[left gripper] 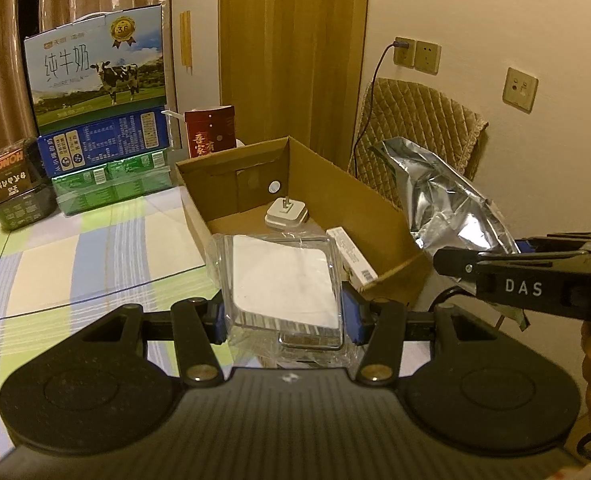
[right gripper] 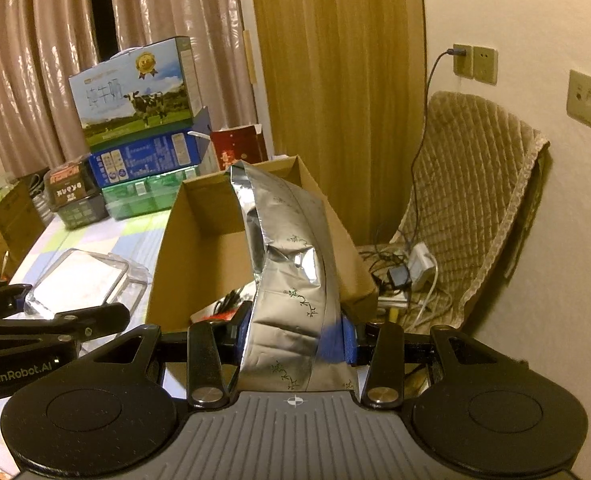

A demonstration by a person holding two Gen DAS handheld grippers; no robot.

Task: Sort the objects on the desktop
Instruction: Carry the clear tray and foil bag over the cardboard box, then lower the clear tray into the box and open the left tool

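Indoors: checked tablecloth [left gripper: 55,256], curtains [right gripper: 35,80], cream wall [left gripper: 495,20].

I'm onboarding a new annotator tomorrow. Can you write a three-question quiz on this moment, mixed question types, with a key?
1. True or false: the left gripper holds nothing.
2. What does the right gripper grip? A) red carton B) silver foil bag C) milk box
3. Name the white item with metal prongs lying in the cardboard box.

Key:
1. False; it is closed on a clear plastic case.
2. B
3. A white charger plug.
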